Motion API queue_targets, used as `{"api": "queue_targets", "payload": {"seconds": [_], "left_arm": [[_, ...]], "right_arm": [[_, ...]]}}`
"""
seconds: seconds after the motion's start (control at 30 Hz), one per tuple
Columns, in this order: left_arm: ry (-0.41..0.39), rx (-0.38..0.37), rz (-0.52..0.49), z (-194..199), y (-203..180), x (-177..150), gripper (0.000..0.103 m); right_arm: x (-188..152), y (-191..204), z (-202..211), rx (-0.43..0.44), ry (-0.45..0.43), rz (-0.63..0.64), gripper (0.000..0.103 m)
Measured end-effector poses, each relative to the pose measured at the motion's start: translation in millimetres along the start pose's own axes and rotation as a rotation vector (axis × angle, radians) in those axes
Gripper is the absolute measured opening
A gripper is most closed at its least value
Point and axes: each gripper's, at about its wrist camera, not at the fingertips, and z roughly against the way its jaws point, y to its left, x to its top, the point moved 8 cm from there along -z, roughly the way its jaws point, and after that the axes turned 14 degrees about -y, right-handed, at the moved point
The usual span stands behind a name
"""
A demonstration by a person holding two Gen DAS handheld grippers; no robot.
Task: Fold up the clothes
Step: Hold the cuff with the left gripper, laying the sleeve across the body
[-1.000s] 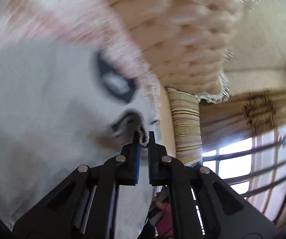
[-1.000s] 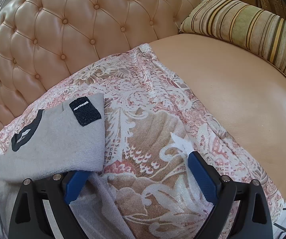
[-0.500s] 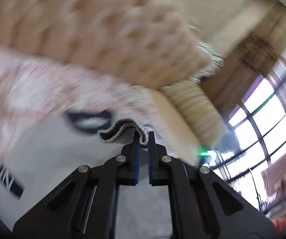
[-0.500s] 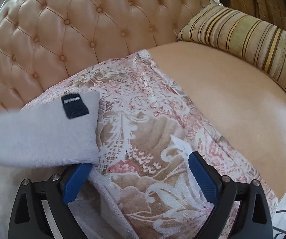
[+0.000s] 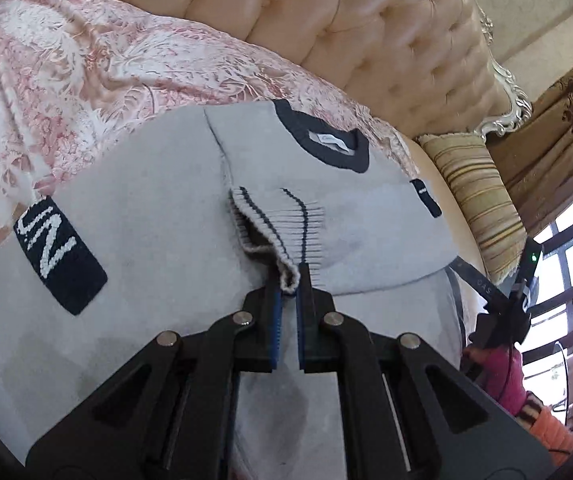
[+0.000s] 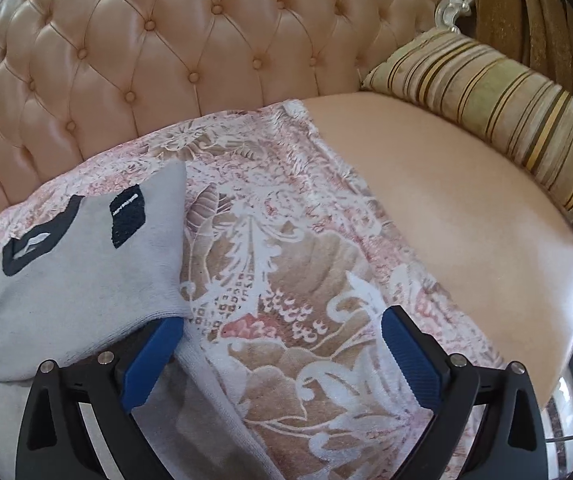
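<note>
On the pink floral throw (image 5: 98,64) covering the tufted sofa (image 6: 174,56) lies the grey sweater (image 5: 158,216), its ribbed striped cuff (image 5: 282,236) pinched in the nearly closed left tongs (image 5: 288,280), while the right tongs (image 6: 282,354) gape wide and empty at the sweater's folded edge, a striped cushion (image 6: 498,104) well beyond.

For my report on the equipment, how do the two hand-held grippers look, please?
The left hand-held gripper has matte black angular plastic arms with triangular cut-outs, silver round pivot pins, and thin blue ribbed pads on the fingers. The right hand-held gripper has the same black frame and silver pins, with broader blue ribbed pads. No cables or markings show on either.
</note>
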Motion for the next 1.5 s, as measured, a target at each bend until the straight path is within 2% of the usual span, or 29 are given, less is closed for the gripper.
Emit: {"api": "queue_targets", "payload": {"seconds": [0.1,0.2,0.27,0.47,0.53,0.67,0.77,0.87,1.07,1.3,1.43,1.5], "left_arm": [[-0.014,0.002,0.009,2,1,6,0.007],[-0.022,-0.016,0.064,5,9,11,0.007],[-0.022,-0.009,0.06,4,11,11,0.007],[-0.02,-0.02,0.126,1,20,5,0.007],[-0.018,-0.026,0.139,1,21,5,0.007],[-0.02,-0.035,0.162,1,21,5,0.007],[-0.018,-0.043,0.197,1,21,5,0.007],[-0.007,-0.043,0.206,-1,20,6,0.007],[0.003,-0.044,0.213,-3,22,6,0.007],[0.005,-0.039,0.184,-3,22,4,0.007],[0.013,-0.035,0.157,-6,19,3,0.007],[0.015,-0.033,0.149,-7,19,3,0.007]], "right_arm": [[8,1,11,0.005,-0.052,-0.009,0.1],[10,1,15,0.045,-0.049,-0.012,0.1],[7,-1,12,0.084,-0.02,-0.034,0.102],[19,-40,1,-0.003,-0.006,-0.074,0.102],[31,-49,3,0.012,-0.013,-0.074,0.102],[27,-42,8,0.131,0.04,-0.112,0.102],[8,-19,11,0.14,0.05,0.008,0.102],[-7,2,10,0.134,0.062,0.09,0.102],[-9,40,12,0.122,0.013,0.24,0.102],[11,27,-8,0.053,-0.004,0.193,0.102],[25,13,5,0.013,-0.107,0.181,0.103],[30,16,12,-0.015,-0.149,0.218,0.103]]}}
